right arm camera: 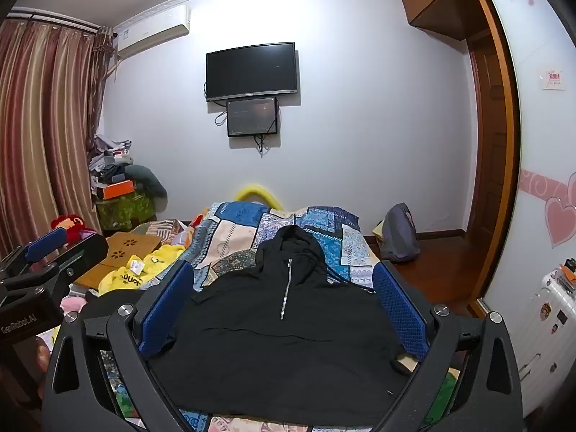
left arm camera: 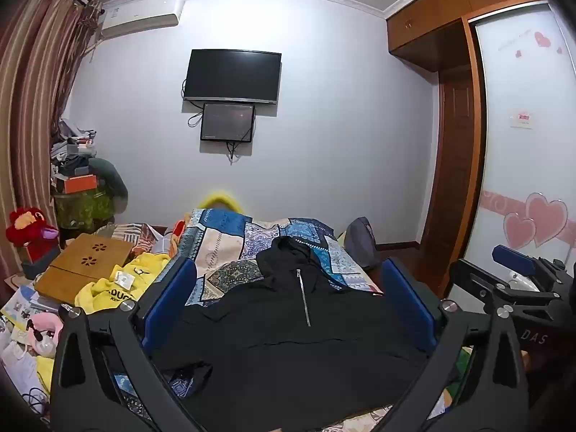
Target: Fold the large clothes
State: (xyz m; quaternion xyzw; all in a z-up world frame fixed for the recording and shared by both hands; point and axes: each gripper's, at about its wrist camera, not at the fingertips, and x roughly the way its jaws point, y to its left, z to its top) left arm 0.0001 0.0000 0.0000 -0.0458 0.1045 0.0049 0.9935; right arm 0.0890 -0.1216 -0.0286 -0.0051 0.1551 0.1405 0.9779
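Both tools are seen at the bottom of their own frames with jaws spread wide and nothing pinched: the left gripper (left arm camera: 288,306) and the right gripper (right arm camera: 284,309), each with blue padded fingers (left arm camera: 169,298) framing the garment without touching it. The right gripper is also visible at the right edge of the left wrist view, and the left at the left edge of the right wrist view. The black zip-neck hooded pullover (left arm camera: 288,338) is laid flat, front up, across the lower centre of each frame, hood (right arm camera: 291,248) pointing away, on a blue and cream patchwork bedspread (left arm camera: 230,241). To the lower left, a crumpled yellow printed garment (left arm camera: 115,284) lies beside a light wooden folding tray (left arm camera: 82,266). On the far wall, upper centre, a dark flat television (left arm camera: 232,75) is mounted above a smaller screen (left arm camera: 227,122).
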